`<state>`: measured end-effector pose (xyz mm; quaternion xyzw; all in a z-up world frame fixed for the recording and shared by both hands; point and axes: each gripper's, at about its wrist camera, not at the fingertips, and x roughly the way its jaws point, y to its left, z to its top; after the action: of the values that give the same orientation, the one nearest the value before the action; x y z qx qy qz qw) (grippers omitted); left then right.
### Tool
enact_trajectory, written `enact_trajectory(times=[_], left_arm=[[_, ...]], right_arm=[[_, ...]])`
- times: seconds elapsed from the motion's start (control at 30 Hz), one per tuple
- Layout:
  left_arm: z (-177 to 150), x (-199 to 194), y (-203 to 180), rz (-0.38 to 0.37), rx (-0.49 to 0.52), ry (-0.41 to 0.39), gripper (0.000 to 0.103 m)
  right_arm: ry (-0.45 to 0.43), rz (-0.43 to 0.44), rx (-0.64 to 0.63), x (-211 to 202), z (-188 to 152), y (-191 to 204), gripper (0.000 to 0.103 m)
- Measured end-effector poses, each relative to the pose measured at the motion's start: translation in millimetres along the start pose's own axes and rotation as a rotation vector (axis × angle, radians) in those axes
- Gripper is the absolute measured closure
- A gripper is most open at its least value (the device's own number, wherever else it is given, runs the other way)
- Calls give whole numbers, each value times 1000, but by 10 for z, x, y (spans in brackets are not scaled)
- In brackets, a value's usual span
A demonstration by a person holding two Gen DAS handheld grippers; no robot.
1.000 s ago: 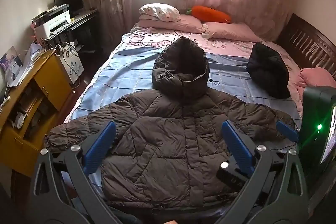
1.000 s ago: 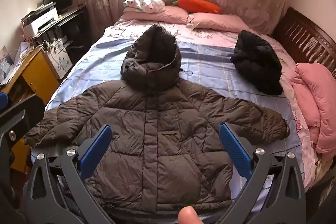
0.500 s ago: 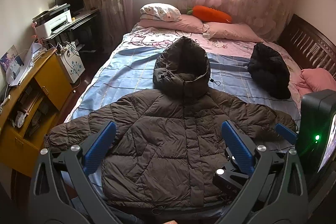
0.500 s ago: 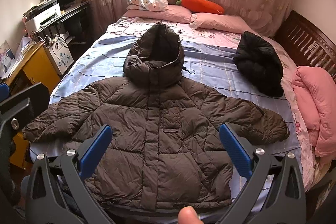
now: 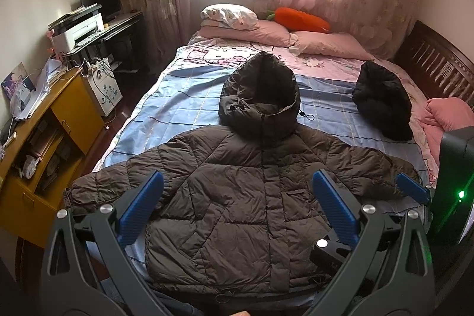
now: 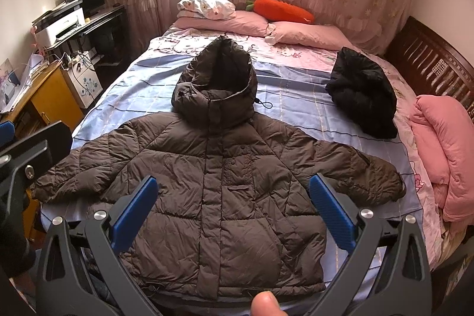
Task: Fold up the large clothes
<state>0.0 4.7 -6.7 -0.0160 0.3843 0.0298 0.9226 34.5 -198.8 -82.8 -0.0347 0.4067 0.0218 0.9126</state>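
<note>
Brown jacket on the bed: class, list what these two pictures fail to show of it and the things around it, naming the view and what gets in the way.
- Brown jacket: hem corners hidden behind right gripper; a fingertip covers part.
- Left view: left gripper hides its hem corners.
- Black garment: bundled, type unclear.
- Yellow cabinet: shelf contents too small.
- Pink quilt: the other gripper's body blocks part.

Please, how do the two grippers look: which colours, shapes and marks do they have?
Both the left gripper and the right gripper have dark grey, open-framed plastic arms with silver round bolts. Their fingers carry flat, ribbed blue pads. In the left view, the right gripper's black body shows a green light.
</note>
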Motion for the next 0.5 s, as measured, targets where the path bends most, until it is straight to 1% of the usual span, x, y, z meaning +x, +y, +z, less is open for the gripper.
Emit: enact_trajectory(times=[0.5], left_arm=[[-1,4,19,5,-1,0,2]], right_arm=[[0,0,0,-9,-1,12,1]])
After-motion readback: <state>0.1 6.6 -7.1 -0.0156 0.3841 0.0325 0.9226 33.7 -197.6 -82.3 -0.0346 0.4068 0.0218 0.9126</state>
